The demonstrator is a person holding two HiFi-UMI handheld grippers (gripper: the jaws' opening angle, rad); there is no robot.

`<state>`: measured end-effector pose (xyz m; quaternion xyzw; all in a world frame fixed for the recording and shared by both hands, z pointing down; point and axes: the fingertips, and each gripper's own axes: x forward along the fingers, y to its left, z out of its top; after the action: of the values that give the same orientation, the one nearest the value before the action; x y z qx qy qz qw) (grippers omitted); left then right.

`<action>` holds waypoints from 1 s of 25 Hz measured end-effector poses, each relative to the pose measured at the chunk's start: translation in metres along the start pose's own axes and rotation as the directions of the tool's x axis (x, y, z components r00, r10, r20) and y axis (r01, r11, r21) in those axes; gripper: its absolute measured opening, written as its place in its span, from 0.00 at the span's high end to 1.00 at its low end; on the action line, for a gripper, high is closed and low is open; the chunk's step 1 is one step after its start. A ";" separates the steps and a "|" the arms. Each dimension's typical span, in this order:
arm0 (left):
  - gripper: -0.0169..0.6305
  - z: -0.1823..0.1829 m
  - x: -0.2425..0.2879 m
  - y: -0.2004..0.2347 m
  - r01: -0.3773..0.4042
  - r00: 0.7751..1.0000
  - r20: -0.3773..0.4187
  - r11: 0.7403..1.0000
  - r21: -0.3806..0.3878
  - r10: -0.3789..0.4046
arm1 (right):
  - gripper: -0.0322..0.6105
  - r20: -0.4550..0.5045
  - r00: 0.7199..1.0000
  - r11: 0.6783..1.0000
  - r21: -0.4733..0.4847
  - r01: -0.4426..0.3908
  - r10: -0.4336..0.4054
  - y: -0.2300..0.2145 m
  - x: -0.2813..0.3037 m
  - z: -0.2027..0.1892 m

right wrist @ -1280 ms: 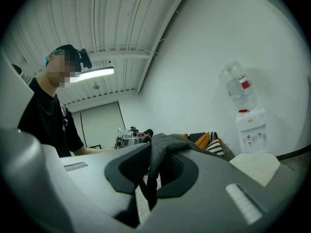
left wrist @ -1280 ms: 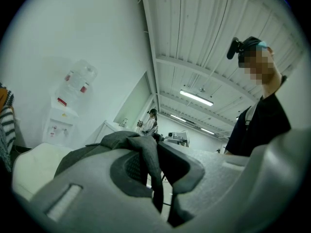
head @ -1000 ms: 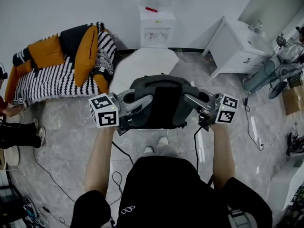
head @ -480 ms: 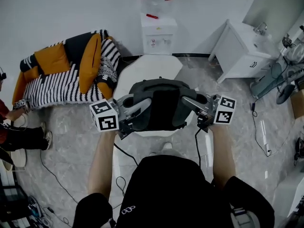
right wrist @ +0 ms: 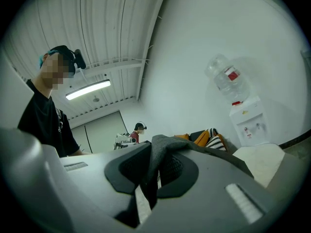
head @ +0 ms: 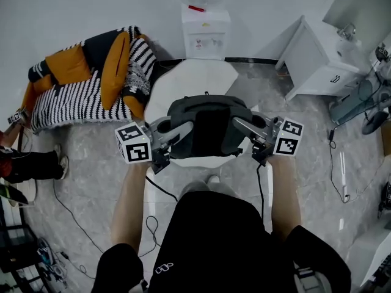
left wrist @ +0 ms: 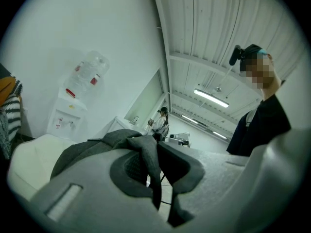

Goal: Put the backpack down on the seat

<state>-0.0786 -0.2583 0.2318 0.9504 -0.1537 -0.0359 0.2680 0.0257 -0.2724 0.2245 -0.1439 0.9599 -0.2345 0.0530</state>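
Head view: jaws of the left gripper point(head: 178, 134) and right gripper point(head: 245, 127) clamp narrow on the grey backpack point(head: 208, 124) slung between them, over the white seat point(head: 194, 81), perhaps touching it; water dispenser point(head: 206, 32) beyond, striped sofa point(head: 73, 102) leftward.

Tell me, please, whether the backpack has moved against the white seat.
Yes, slightly forward: the backpack now hangs wholly over the white seat, whose near edge shows below it.
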 end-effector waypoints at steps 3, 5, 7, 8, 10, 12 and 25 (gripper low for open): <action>0.92 -0.001 0.005 0.015 0.004 1.000 -0.008 0.999 -0.032 -0.004 | 0.89 -0.009 1.000 1.000 0.025 0.009 -0.009 -0.013 0.001 0.001; 0.92 -0.003 0.007 0.024 0.007 1.000 -0.028 0.999 -0.052 -0.009 | 0.89 -0.008 1.000 0.999 0.047 0.025 -0.024 -0.023 0.003 -0.001; 0.92 -0.008 0.007 0.030 0.012 0.999 -0.051 0.997 -0.074 -0.015 | 0.89 -0.002 0.999 0.996 0.074 0.042 -0.042 -0.030 0.004 -0.008; 0.92 -0.010 0.008 0.033 0.015 0.998 -0.059 0.997 -0.080 -0.020 | 0.89 0.000 0.999 0.995 0.083 0.050 -0.050 -0.034 0.005 -0.012; 0.92 -0.018 0.009 0.044 0.019 0.997 -0.071 0.996 -0.086 -0.025 | 0.89 -0.007 0.998 0.993 0.096 0.064 -0.064 -0.046 0.007 -0.020; 0.92 -0.031 0.008 0.052 0.016 0.996 -0.086 0.994 -0.106 -0.025 | 0.89 -0.019 0.996 0.989 0.126 0.083 -0.082 -0.052 0.008 -0.034; 0.92 -0.074 0.005 0.100 0.003 0.994 -0.108 0.982 -0.188 -0.023 | 0.89 -0.045 0.990 0.965 0.223 0.140 -0.133 -0.084 0.017 -0.089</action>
<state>-0.0902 -0.3036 0.3476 0.9225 -0.1284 0.0002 0.3641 0.0154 -0.3106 0.3415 -0.1992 0.9156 -0.3473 0.0384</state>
